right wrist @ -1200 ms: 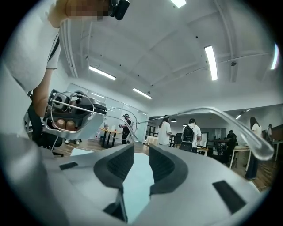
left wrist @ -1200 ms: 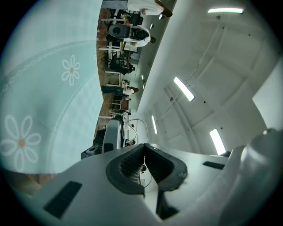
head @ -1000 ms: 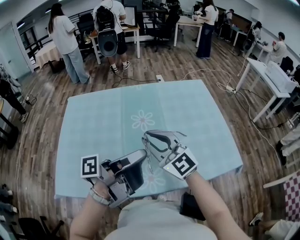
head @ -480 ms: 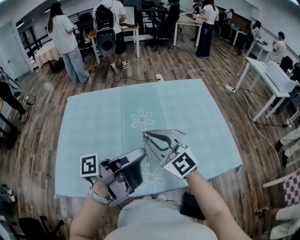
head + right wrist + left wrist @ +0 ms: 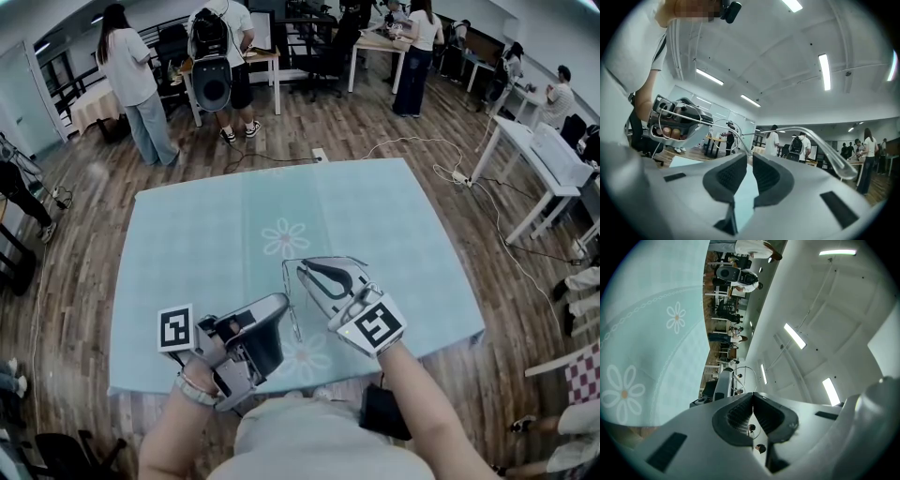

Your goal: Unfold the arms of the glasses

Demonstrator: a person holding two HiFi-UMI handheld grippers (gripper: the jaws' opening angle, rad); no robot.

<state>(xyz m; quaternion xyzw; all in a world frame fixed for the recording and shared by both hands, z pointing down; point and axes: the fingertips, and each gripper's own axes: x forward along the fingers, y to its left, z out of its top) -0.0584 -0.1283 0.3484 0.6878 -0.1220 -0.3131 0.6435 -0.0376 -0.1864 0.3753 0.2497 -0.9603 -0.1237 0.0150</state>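
A person holds a pair of thin wire glasses in mid-air between two handheld grippers, just above the near edge of a bench covered w/ a pale blue cloth; the left gripper comes in from the lower left, its jaws pressed together w/ a strand of the wire frame running down between the ribbed pads, a lens rim standing just beyond the tips; the right gripper faces it from the right, jaws drawn in until only a sliver of gap shows, tips nipping the frame where the wire meets them; one arm of the glasses sweeps out to the right of those jaws and bends down to a clear plastic end piece; seen from the head view, the two sets of tips sit close together, w/ the glasses hanging near-vertical between them; the marker cubes ride on the grippers, nearer the person; a white flower print lies on the cloth beyond the grippers; in the bkgd, people stand among desks on a wood floor.
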